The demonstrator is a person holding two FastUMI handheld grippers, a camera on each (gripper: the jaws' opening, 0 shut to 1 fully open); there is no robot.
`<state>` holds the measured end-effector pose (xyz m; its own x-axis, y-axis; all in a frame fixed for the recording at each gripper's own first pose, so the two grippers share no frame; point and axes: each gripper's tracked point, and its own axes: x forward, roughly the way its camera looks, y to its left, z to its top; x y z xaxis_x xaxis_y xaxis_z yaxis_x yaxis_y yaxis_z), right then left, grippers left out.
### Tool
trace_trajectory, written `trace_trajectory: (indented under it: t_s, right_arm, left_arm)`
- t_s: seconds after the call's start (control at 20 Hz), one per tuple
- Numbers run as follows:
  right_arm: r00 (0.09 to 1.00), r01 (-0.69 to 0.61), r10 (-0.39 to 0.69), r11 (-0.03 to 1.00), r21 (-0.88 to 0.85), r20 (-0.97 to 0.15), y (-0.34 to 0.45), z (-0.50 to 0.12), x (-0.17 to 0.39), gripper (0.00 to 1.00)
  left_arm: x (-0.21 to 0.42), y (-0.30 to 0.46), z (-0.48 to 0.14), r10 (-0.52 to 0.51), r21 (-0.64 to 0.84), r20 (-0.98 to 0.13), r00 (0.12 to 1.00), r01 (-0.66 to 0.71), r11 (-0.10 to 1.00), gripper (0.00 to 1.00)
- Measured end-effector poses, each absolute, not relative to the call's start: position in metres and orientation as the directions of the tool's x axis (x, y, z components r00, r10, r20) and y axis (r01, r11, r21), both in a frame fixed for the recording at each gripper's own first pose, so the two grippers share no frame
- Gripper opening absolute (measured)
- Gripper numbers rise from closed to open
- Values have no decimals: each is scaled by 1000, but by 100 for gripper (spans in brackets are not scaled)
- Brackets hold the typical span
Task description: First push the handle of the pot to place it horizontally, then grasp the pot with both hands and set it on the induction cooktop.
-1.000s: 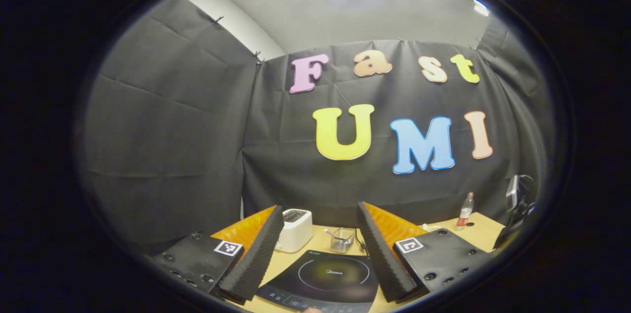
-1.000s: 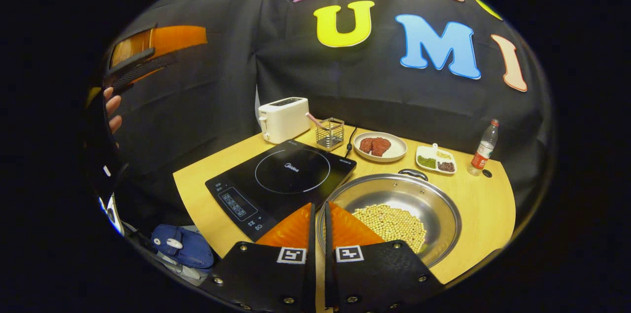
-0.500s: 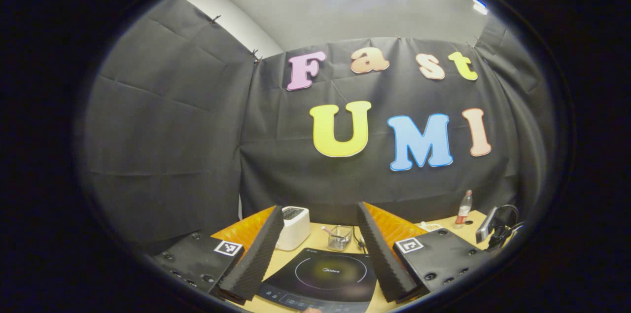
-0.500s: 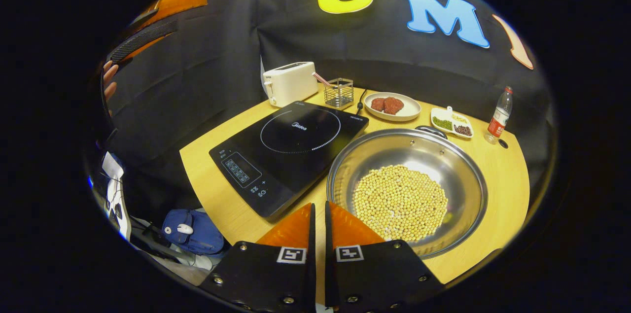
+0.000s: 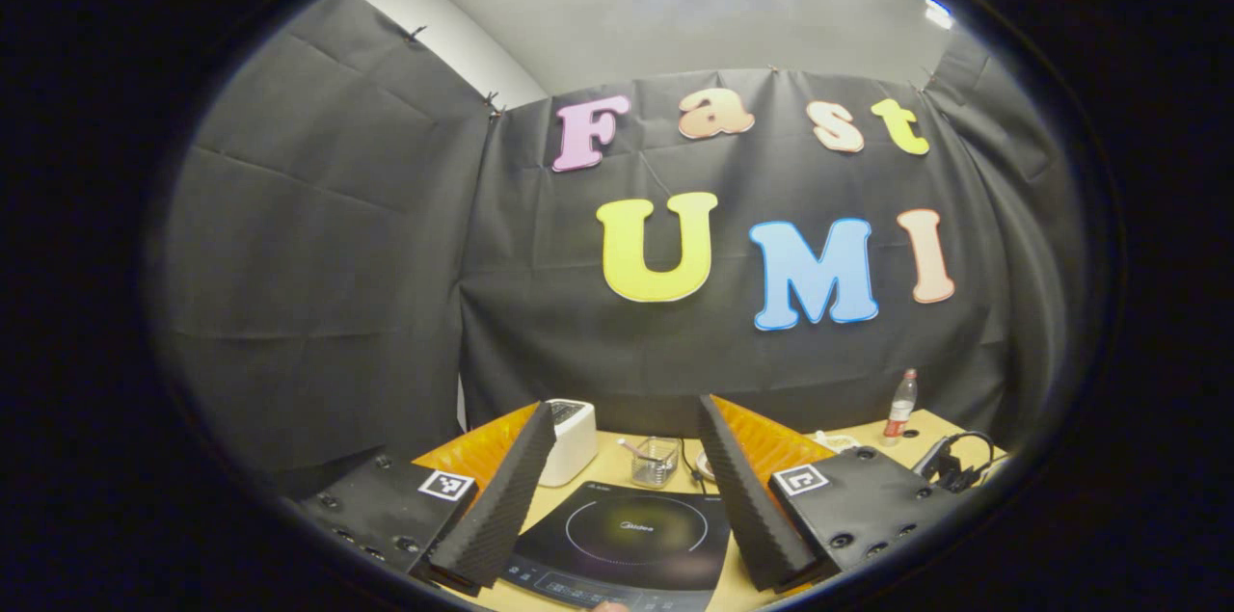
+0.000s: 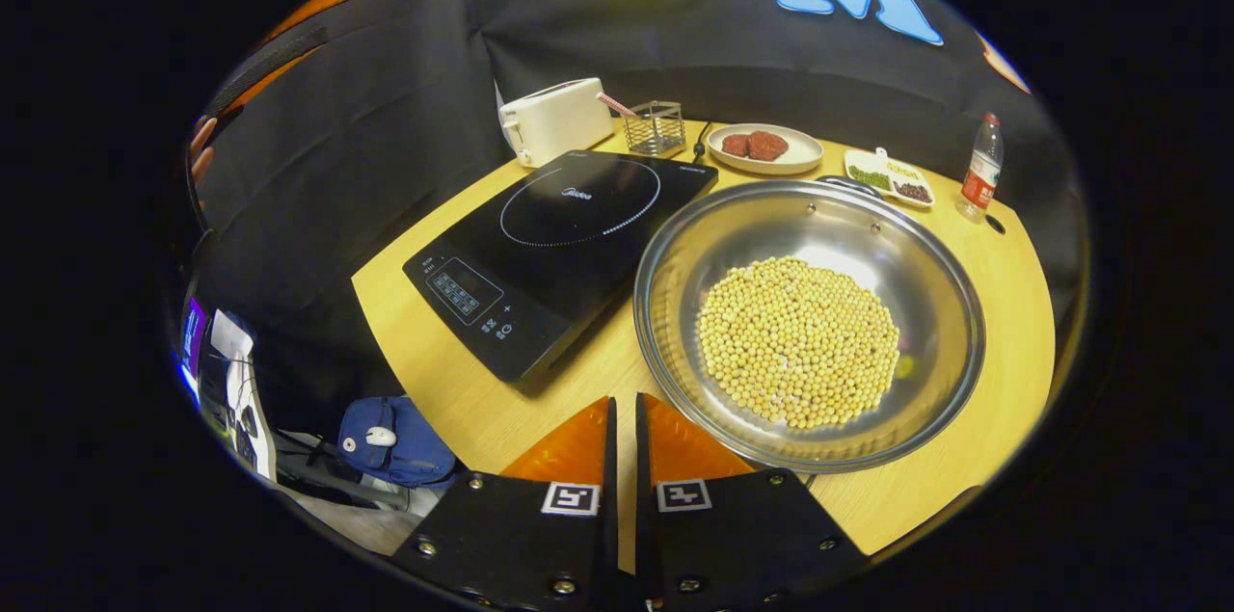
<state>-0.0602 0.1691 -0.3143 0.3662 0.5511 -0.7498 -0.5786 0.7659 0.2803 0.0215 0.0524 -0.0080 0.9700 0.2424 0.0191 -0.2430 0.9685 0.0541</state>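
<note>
Pot: the wide, shallow stainless-steel pot (image 6: pixel 810 323) holding pale yellow beans is sitting on the light wooden table (image 6: pixel 1003 304), just beside the right edge of the flat black induction cooktop (image 6: pixel 564 255).
Handle: a dark loop handle (image 6: pixel 837 181) is showing at the pot's far rim; I cannot tell how the near handle is lying.
Right gripper: my right gripper (image 6: pixel 624 419) is hovering with its fingers together and nothing between them, at the pot's near rim; the pot is lying ahead and to its right.
Left gripper: my left gripper (image 5: pixel 625 487) is hanging with its fingers apart over the cooktop (image 5: pixel 627 540), away from the pot.
Nearer hand: I am judging the right one nearer for the handle push.
Open room: the cooktop's top is lying bare; a white toaster (image 6: pixel 554 119), a wire holder (image 6: pixel 656 128), a plate of meat (image 6: pixel 766 147) and a plastic bottle (image 6: pixel 979 171) are crowding the far edge.
</note>
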Motion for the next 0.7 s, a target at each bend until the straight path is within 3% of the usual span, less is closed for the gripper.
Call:
trace_trajectory:
  t_s: [0.1,0.2,0.25,0.3,0.35,0.45,0.5,0.65,0.7]
  right_arm:
    - [371,-568,546,773,282,-751,167,-315,-58,8]
    - [368,-563,547,774,288,-752,165,-315,-58,8]
    - [367,-560,547,775,291,-753,165,-316,-59,8]
    - [367,-558,546,777,291,-753,164,-315,-58,8]
    - [368,-556,544,779,290,-754,162,-316,-59,8]
    - [366,-556,541,780,288,-757,160,-316,-60,8]
    - [365,-554,540,781,289,-759,159,-316,-60,8]
    - [361,-547,534,785,291,-764,156,-316,-61,8]
    - [361,-545,531,787,289,-767,155,-317,-62,8]
  left_arm:
    - [23,52,-11,238,52,15,971,-239,970,96]
    - [27,51,-12,232,47,12,973,-233,971,92]
    - [27,49,-13,229,44,10,973,-229,972,100]
    - [29,47,-13,224,42,9,974,-224,974,96]
    - [29,46,-13,220,40,9,975,-221,975,100]
    - [32,41,-14,212,38,12,977,-212,977,92]
    - [35,39,-13,207,37,13,978,-207,978,100]
    - [40,34,-14,196,27,11,981,-196,980,97]
    - [40,34,-16,192,24,9,981,-192,981,100]
